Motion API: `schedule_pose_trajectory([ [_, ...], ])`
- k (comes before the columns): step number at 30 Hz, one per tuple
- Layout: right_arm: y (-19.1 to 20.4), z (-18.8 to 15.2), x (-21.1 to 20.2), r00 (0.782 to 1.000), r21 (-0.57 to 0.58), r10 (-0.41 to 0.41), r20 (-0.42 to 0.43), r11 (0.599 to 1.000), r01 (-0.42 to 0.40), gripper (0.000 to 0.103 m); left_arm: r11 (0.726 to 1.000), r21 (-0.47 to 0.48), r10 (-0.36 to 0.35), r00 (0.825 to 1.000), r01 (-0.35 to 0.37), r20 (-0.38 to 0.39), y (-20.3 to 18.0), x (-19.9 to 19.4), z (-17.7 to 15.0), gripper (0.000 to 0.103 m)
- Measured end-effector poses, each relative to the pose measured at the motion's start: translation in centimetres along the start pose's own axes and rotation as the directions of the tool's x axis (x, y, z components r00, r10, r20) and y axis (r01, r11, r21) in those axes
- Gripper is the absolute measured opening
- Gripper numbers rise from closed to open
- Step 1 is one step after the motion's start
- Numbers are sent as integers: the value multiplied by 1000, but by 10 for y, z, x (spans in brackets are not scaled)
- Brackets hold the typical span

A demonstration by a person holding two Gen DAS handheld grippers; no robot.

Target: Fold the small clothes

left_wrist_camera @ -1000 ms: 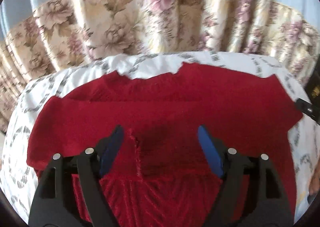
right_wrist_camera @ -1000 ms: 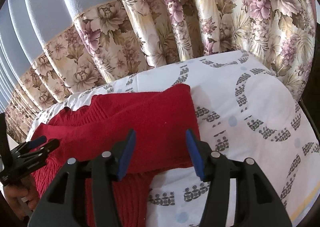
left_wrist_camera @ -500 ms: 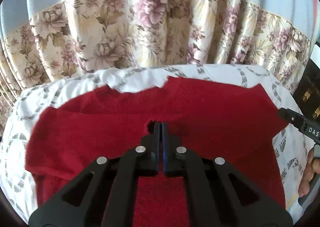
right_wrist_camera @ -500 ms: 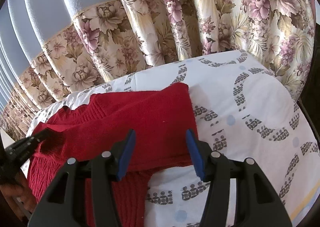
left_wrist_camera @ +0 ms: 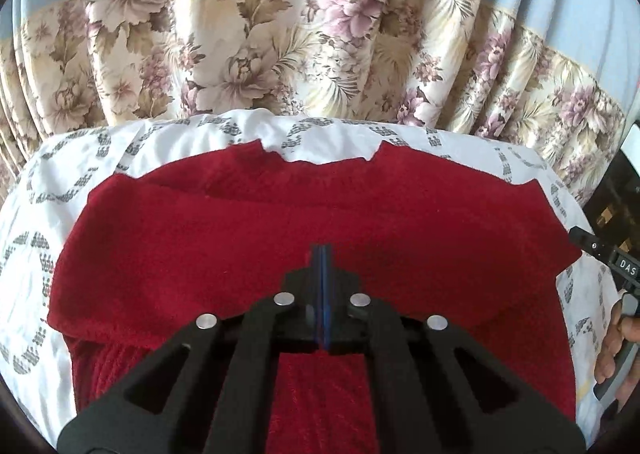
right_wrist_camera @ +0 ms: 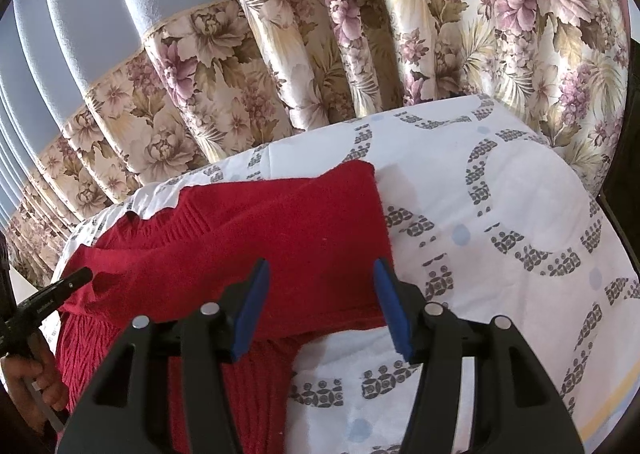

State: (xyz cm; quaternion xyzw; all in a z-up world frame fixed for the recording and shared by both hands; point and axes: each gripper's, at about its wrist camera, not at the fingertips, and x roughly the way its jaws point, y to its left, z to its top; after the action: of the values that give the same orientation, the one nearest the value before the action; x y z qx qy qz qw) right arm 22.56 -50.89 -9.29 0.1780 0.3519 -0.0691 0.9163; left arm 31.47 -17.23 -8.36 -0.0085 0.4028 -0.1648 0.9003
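Two grippers in my views, one garment. Floral curtain (left_wrist_camera: 248,54) hangs behind everything. Below it, white patterned bedsheet (right_wrist_camera: 500,214) covers the bed. Red knit sweater (left_wrist_camera: 280,238) lies spread on the sheet, its upper part folded over the ribbed lower part. My left gripper (left_wrist_camera: 321,254) sits above the sweater's middle, jaws pressed together; I cannot tell whether any cloth is pinched. My right gripper (right_wrist_camera: 320,294) has its blue pads apart, straddling the sweater's right edge, nothing between them held.
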Motion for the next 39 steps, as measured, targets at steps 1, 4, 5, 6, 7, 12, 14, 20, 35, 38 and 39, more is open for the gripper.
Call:
schedule_pose_trajectory([
  [1, -2, 0, 0, 1000, 3, -2, 2, 1000, 2, 55, 1000, 0, -3, 1000, 3, 3, 2, -1, 0, 0],
  [4, -10, 0, 0, 1000, 19, -5, 1, 1000, 5, 55, 999, -9, -31, 999, 31, 12, 7, -7, 2, 0],
  [5, -12, -1, 0, 1000, 24, -3, 2, 1000, 3, 55, 999, -13, -37, 999, 37, 7, 7, -8, 3, 0],
  [6, -14, -1, 1, 1000, 26, -2, 3, 1000, 2, 55, 999, -8, -48, 999, 48, 1, 5, -9, 3, 0],
  [7, -15, -2, 1, 1000, 29, 0, 2, 1000, 0, 55, 999, 2, -47, 999, 47, -6, 3, -8, 3, 0],
  [12, -18, -3, 3, 1000, 36, 12, -6, 999, -12, 55, 999, 33, -4, 1000, 5, -20, -14, -2, -4, 40],
  [14, -18, -4, 4, 1000, 36, 14, -10, 999, -14, 55, 999, 35, -9, 999, 10, -35, -20, 3, -5, 43],
  [20, -19, -4, 4, 1000, 38, 12, -16, 999, -11, 55, 997, 70, -26, 998, 30, -59, -45, 16, -9, 0],
  [35, -15, 1, 1, 1000, 27, 2, -4, 1000, -2, 56, 999, 51, 2, 1000, -1, -10, -9, -11, 18, 0],
  [38, -12, -1, 3, 1000, 23, 6, -11, 1000, -6, 56, 999, 43, 0, 1000, 1, -13, -11, -6, 12, 0],
  [39, -11, -2, 4, 1000, 22, 5, -12, 1000, -5, 56, 999, 36, 1, 1000, 0, -8, -10, -6, 10, 0],
])
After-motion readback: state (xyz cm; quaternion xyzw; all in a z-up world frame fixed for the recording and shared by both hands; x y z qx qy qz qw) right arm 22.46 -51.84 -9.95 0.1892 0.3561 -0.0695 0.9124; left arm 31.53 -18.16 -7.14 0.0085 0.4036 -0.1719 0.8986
